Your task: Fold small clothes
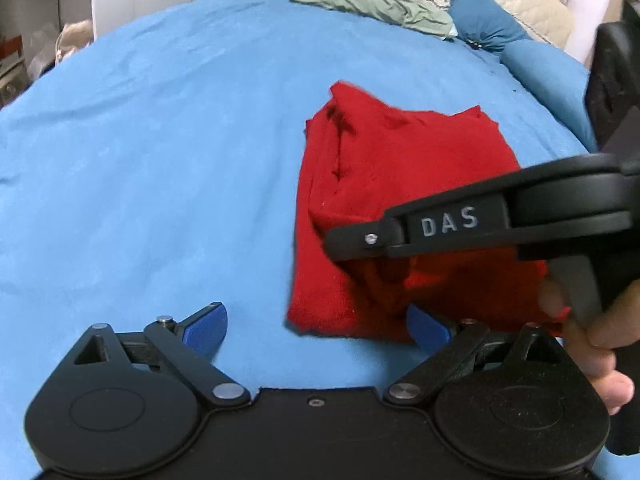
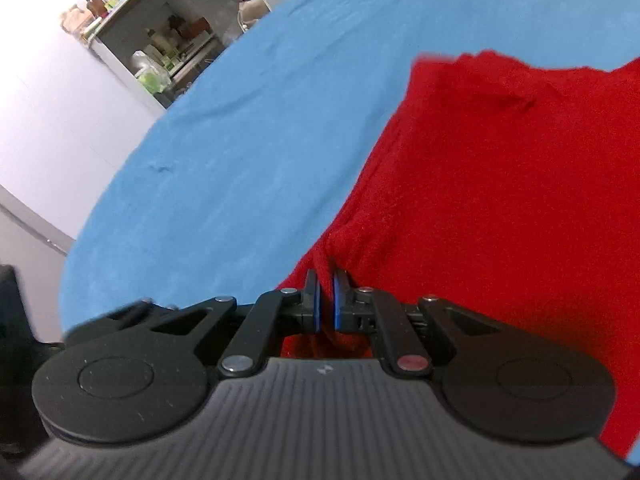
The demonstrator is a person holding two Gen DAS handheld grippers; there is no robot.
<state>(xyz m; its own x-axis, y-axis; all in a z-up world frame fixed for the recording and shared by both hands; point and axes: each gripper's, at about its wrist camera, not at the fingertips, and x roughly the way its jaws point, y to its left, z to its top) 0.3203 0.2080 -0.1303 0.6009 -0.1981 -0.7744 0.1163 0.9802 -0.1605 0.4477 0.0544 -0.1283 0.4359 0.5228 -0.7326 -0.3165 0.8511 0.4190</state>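
The right claw (image 2: 327, 300) pinches the edge of the red cloth (image 2: 500, 200). The left claw (image 1: 316, 326) is wide open, with the cloth just ahead on the blue bed (image 1: 160, 160).

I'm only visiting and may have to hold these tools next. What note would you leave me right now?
Left gripper: open, holding nothing, low over the blue sheet by the near edge of the red cloth.
Right gripper: shut on a pinch of the red cloth's edge.
Cloth: on the sheet, already folded into a compact block.
Left: finish or tidy the fold. A green garment lies at the far end.
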